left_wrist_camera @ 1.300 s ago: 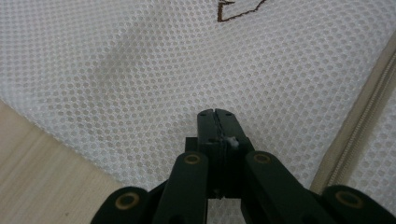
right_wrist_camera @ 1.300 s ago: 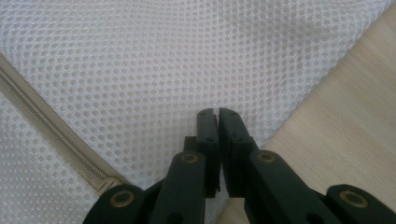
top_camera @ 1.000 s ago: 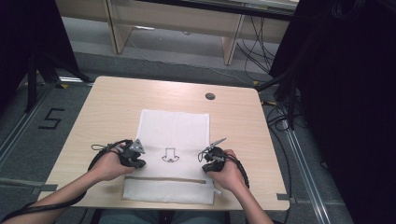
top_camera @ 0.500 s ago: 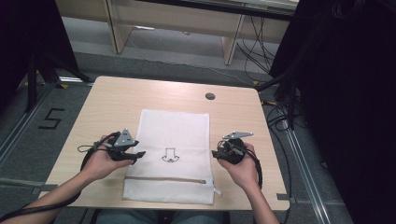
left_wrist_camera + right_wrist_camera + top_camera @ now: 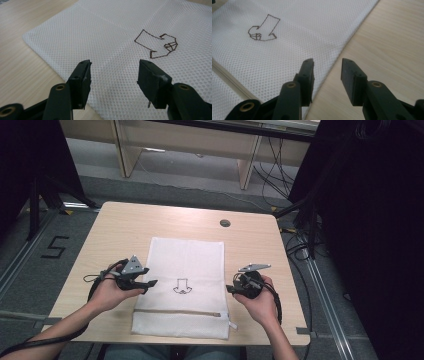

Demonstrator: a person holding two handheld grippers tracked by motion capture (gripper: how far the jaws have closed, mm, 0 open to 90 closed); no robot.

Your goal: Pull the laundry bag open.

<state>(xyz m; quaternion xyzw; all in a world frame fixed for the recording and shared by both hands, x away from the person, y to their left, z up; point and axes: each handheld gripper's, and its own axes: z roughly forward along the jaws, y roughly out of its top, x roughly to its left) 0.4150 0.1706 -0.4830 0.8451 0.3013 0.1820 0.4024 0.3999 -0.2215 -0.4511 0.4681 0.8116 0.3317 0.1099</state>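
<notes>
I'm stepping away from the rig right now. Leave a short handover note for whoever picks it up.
Left gripper: jaws have just been opening, now open, nothing between them, at the left edge of the white mesh bag.
Right gripper: jaws have just been opening, open, nothing held, over the bag's right edge.
Bag: lies flat on the table, zipper end nearest the person, drawn mark up.
Done: bag spread out and let go.
Left: nothing visibly pending; check the bag lies smooth.

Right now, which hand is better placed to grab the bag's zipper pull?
Right. The zipper pull lies at the bag's near right corner, close to the right tongs; the left tongs hover at the opposite edge. Both have just been opening, nothing between them.
</notes>
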